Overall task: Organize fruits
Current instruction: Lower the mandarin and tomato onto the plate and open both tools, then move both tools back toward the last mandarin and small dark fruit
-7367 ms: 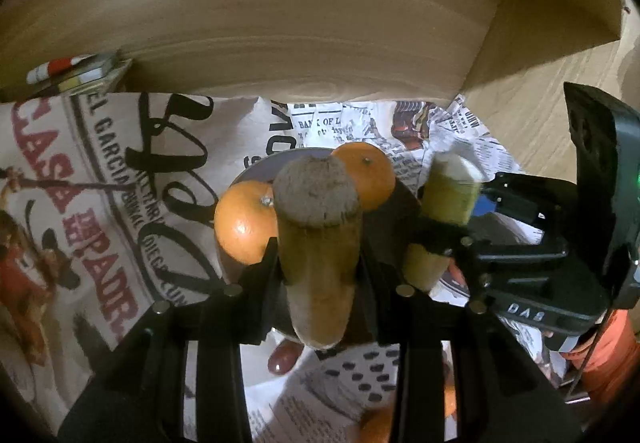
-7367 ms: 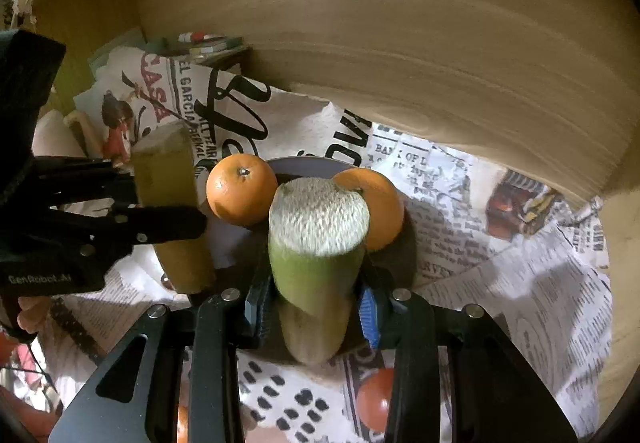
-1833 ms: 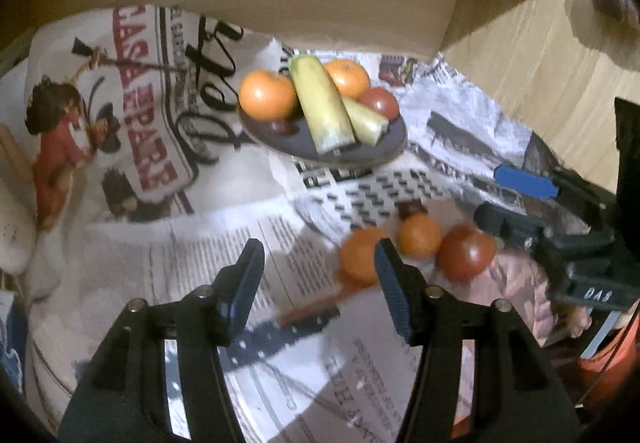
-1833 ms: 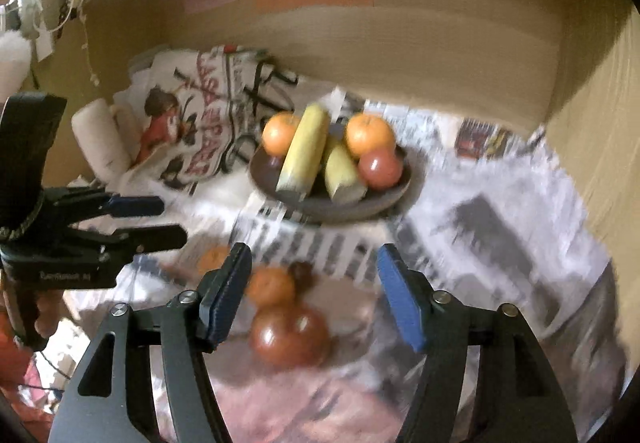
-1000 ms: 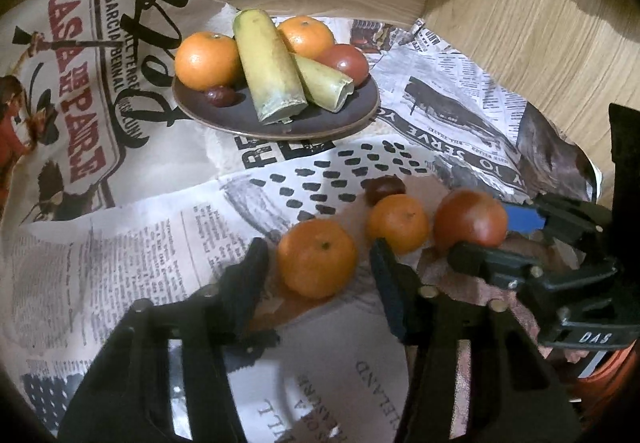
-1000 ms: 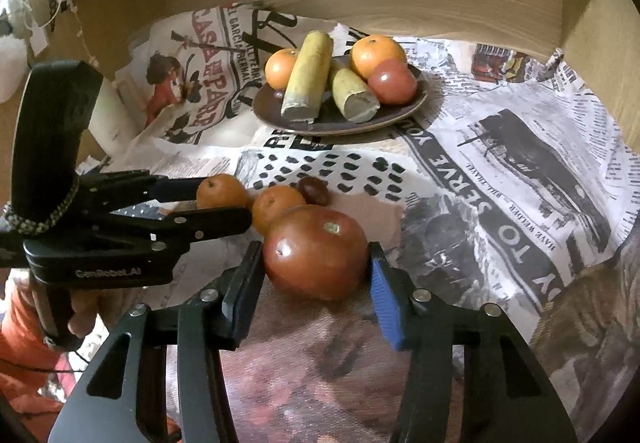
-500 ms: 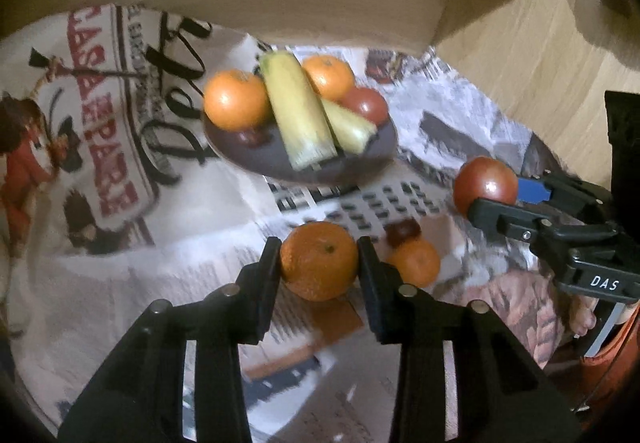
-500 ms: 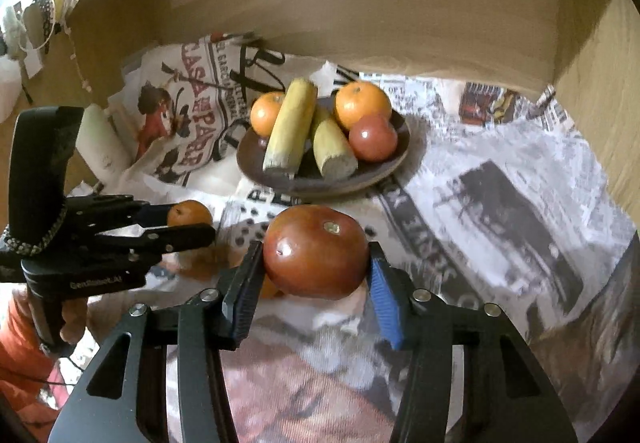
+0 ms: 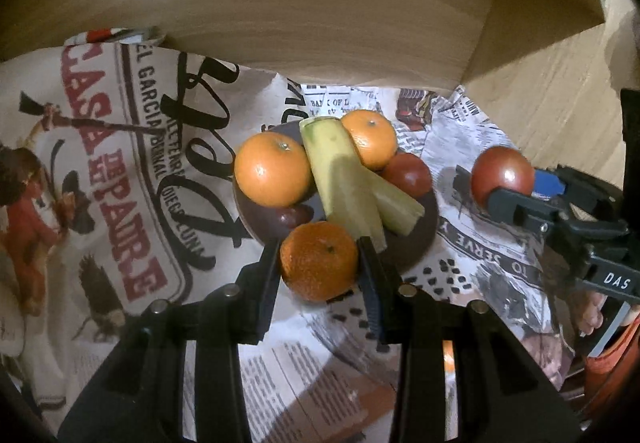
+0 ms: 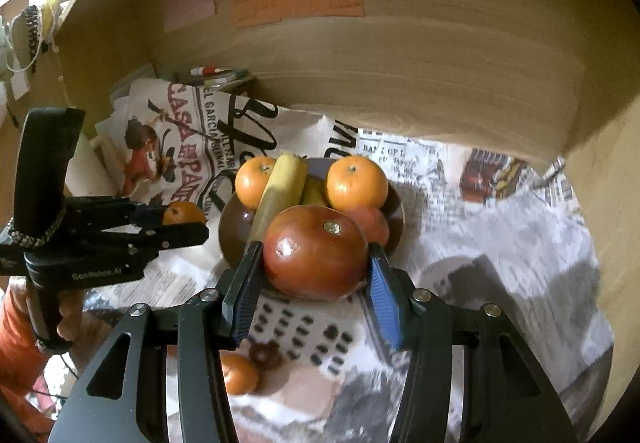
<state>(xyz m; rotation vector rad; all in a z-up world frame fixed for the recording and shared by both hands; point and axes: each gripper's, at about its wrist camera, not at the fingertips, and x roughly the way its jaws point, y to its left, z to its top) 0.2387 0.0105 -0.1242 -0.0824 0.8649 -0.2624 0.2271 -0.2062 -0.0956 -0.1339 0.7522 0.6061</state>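
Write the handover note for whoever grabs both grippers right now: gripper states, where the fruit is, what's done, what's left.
Left gripper: shut on a held orange, at the near edge of the brown plate.
Right gripper: shut on a large tomato, held just in front of the plate.
Done: the plate holds two oranges, two sugarcane pieces, a small tomato and a date.
Left: set down both held fruits on the plate, then fetch the loose orange and loose date lying on the newspaper below the right gripper.
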